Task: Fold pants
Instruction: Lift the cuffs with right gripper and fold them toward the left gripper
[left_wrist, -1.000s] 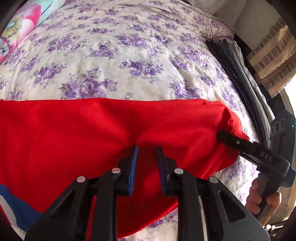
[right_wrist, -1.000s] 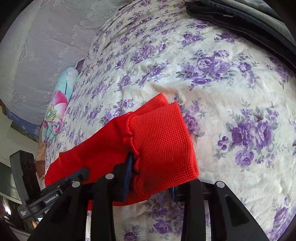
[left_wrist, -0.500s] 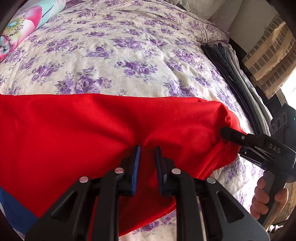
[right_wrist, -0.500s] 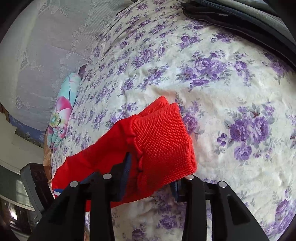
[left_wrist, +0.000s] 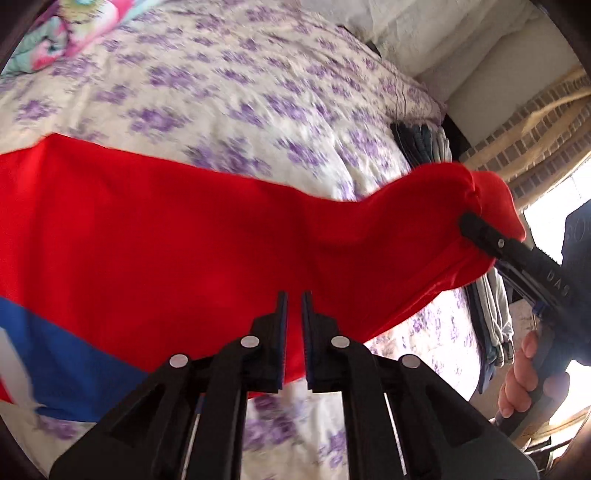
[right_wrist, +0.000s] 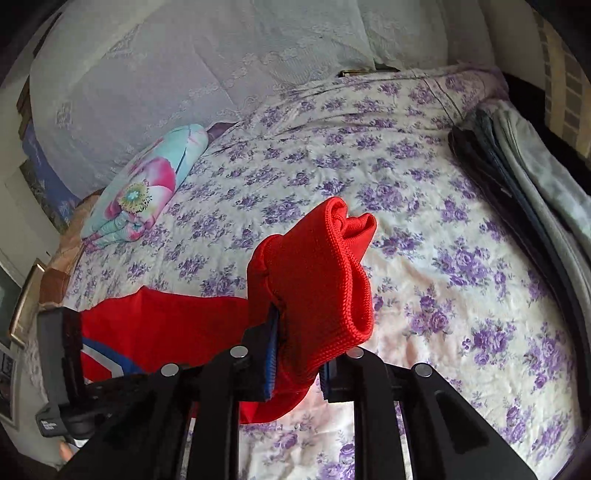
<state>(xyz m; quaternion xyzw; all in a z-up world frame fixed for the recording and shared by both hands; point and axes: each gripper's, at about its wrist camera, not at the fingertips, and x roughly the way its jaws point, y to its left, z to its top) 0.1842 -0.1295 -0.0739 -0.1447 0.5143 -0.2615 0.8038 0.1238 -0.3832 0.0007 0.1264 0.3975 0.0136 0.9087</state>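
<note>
Both grippers have just been closing w/ fabric between the jaws. Left gripper is now pinched tight on the near edge of the red pants, mid-leg. Right gripper is clamped on the ribbed cuff, which has come up off the bedspread vs a sec ago and hangs bunched above it. Probably start of the fold: cuff end gets carried over toward the waist. Pants are bright red, w/ blue-and-white stripe at left; rest lies flat across the floral bed, leg end lifted & curled
</note>
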